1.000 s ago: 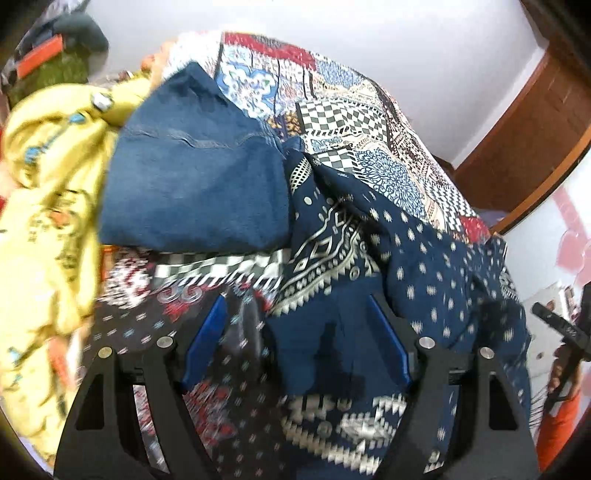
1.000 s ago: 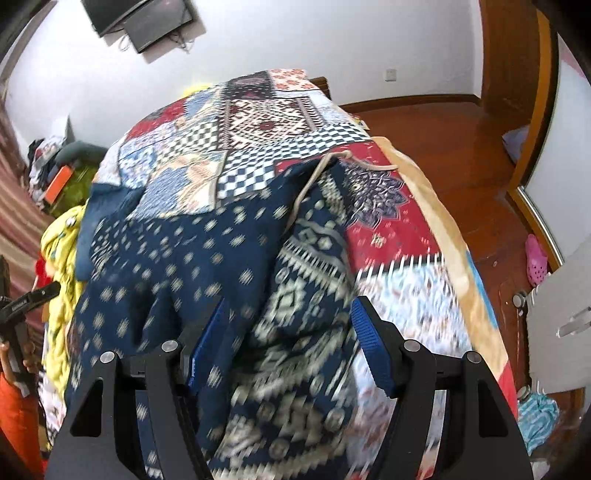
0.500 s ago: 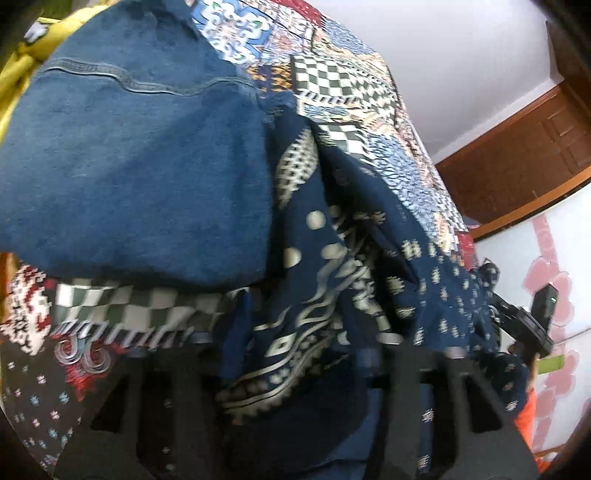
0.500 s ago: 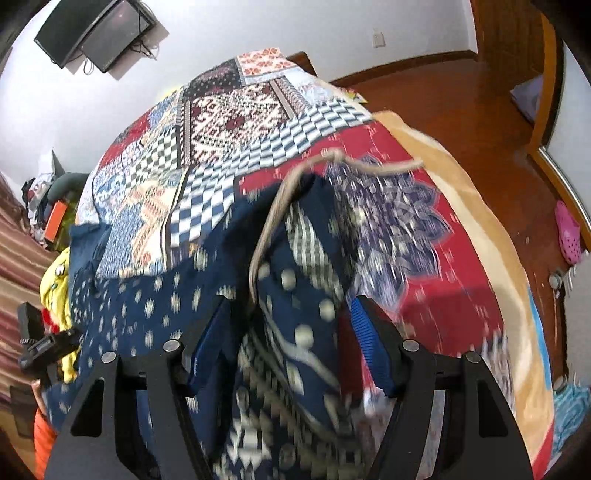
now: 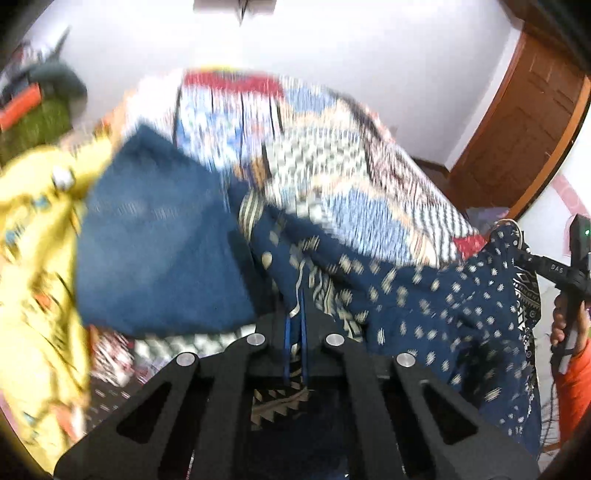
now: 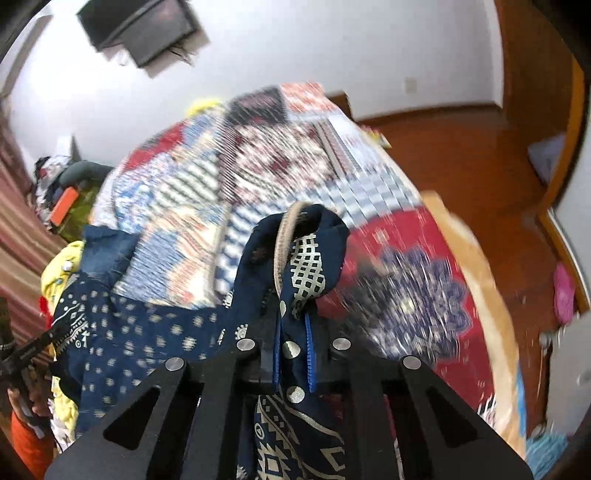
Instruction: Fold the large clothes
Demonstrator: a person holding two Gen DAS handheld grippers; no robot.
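A large navy garment with cream dots and geometric bands [image 5: 424, 295] lies stretched across a patchwork bed quilt [image 5: 332, 155]. My left gripper [image 5: 294, 332] is shut on one edge of it. My right gripper [image 6: 291, 354] is shut on the other end [image 6: 306, 258], where a tan trimmed edge bunches above the jaws. The cloth hangs lifted between the two grippers. The right gripper and the hand holding it show at the right edge of the left wrist view [image 5: 569, 273].
Folded blue denim [image 5: 159, 251] and yellow printed clothes [image 5: 33, 258] lie at the left side of the bed. A wooden door [image 5: 524, 110] and wood floor [image 6: 480, 162] are to the right. A dark screen [image 6: 140, 26] hangs on the white wall.
Both grippers closed on the navy garment's ends and raised it off the quilt; the view pulled back from the bed and the cloth now spans between them.
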